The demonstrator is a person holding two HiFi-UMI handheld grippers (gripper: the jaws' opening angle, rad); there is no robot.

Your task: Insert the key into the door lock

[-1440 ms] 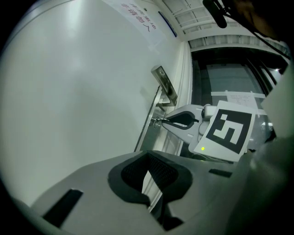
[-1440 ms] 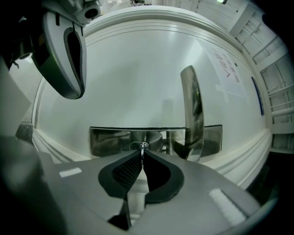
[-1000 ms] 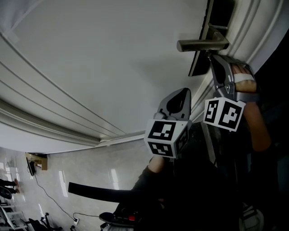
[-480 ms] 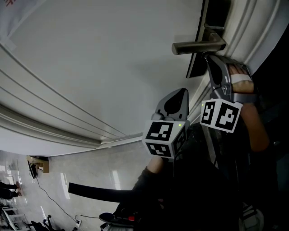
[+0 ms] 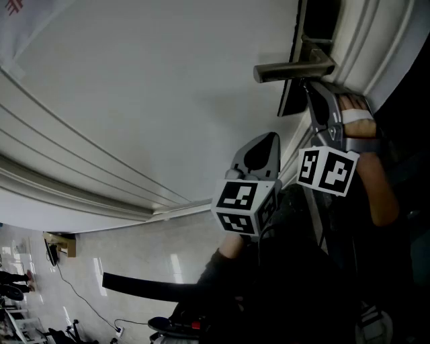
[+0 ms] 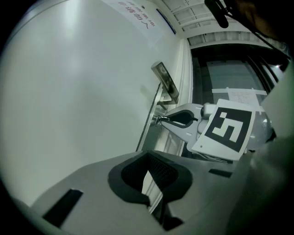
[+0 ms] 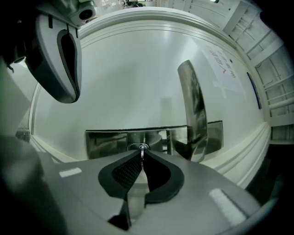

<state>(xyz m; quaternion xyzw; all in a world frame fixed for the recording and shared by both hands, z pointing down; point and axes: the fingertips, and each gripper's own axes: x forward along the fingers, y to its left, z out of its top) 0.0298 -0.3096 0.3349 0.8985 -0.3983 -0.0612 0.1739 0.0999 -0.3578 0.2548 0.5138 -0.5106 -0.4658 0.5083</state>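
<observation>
**Head view.** A white door (image 5: 168, 80) fills the field from 9 to 1 o'clock. Raised mouldings (image 5: 80, 168) cross it diagonally from 10 towards 6 o'clock. At 7 o'clock lies a pale, glossy tiled floor (image 5: 134, 262) with streaks of reflected light. A small brown box (image 5: 60, 243) stands on it at 8 o'clock.

**Left gripper view.** A paper notice (image 6: 133, 13) hangs on the white surface at 12 o'clock. A gridded ceiling (image 6: 193, 11) shows at 1 o'clock. A dark glazed panel (image 6: 229, 75) at 2 o'clock bears a white sheet (image 6: 241, 95).
</observation>
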